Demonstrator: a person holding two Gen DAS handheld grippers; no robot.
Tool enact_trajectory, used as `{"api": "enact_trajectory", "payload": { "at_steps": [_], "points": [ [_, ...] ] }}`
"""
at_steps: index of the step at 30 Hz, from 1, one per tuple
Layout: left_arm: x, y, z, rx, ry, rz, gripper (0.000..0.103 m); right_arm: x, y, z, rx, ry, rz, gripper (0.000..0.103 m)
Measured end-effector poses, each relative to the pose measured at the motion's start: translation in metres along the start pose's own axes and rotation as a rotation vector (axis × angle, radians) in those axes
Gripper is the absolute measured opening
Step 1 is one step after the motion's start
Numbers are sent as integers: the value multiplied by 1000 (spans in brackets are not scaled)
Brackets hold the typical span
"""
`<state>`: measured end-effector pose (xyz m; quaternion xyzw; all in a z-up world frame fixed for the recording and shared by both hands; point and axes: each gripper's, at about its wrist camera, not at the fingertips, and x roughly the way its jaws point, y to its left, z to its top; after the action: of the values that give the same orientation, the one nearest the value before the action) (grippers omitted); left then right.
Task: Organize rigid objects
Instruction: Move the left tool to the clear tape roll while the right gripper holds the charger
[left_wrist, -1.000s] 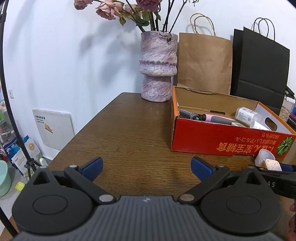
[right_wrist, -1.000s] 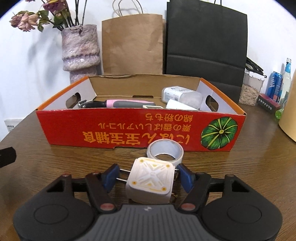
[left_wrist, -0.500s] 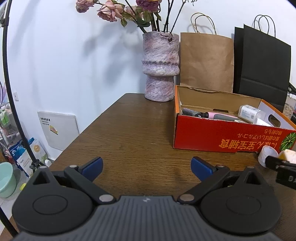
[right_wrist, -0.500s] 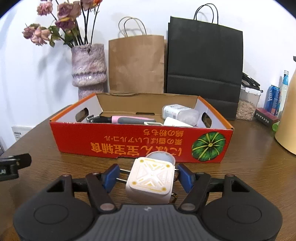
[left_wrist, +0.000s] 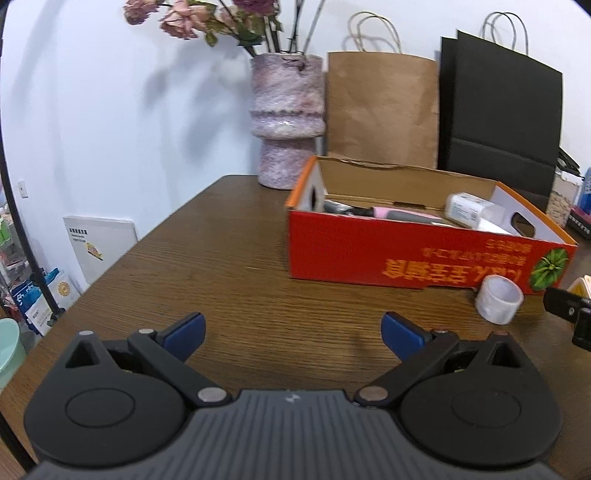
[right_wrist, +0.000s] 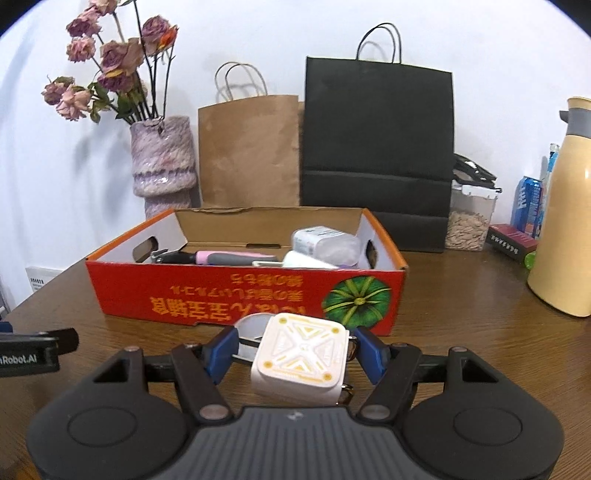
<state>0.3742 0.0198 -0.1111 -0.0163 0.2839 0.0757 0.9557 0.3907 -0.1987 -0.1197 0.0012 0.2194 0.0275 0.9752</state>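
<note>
From the left wrist we see our left hand-held gripper (left_wrist: 291, 330) with its jaws spread wide and nothing between them, poised over bare wood of the bench (left_wrist: 221, 266). Ahead and to the right stands the red cardboard box (left_wrist: 406, 258), open at the top, with a pink-handled tool (left_wrist: 399, 213) and a white bottle (left_wrist: 467, 209) lying inside. A roll of tape (left_wrist: 498, 299) stands on the bench just in front of the box's near wall. At the right edge, part of the right hand-held gripper shows, with a corner of the white cube.

From the right wrist we see our right hand-held gripper (right_wrist: 293, 349) clamped on the white cube (right_wrist: 301, 356), a blocky piece with yellow line patterns on its top face, held between the blue pads in front of the box (right_wrist: 221, 295). The tape roll (right_wrist: 251, 325) shows partly behind the cube. Behind the box stand a vase of dried flowers (right_wrist: 162, 158), a brown paper bag (right_wrist: 249, 151) and a black paper bag (right_wrist: 376, 147); a cream jug (right_wrist: 565, 214) is at the right.
</note>
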Motion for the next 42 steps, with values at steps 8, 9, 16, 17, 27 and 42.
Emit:
{"api": "enact_trajectory", "payload": {
  "at_steps": [8, 9, 16, 17, 27, 42],
  "points": [
    [4, -33, -3, 4, 26, -6, 103, -4, -34, 1, 12, -17, -8, 68],
    [4, -36, -3, 5, 29, -5, 103, -4, -38, 1, 11, -20, -9, 68],
    [6, -68, -5, 17, 37, -23, 103, -5, -62, 2, 5, -33, -10, 68],
    [6, -73, -5, 19, 38, -23, 103, -4, -66, 1, 1, -36, -12, 68],
    [14, -110, -5, 27, 59, -37, 103, -2, -96, 5, -11, -52, -16, 68],
    [27, -152, -1, 88, 67, -67, 103, 12, -123, 9, -8, -50, -17, 68]
  ]
}}
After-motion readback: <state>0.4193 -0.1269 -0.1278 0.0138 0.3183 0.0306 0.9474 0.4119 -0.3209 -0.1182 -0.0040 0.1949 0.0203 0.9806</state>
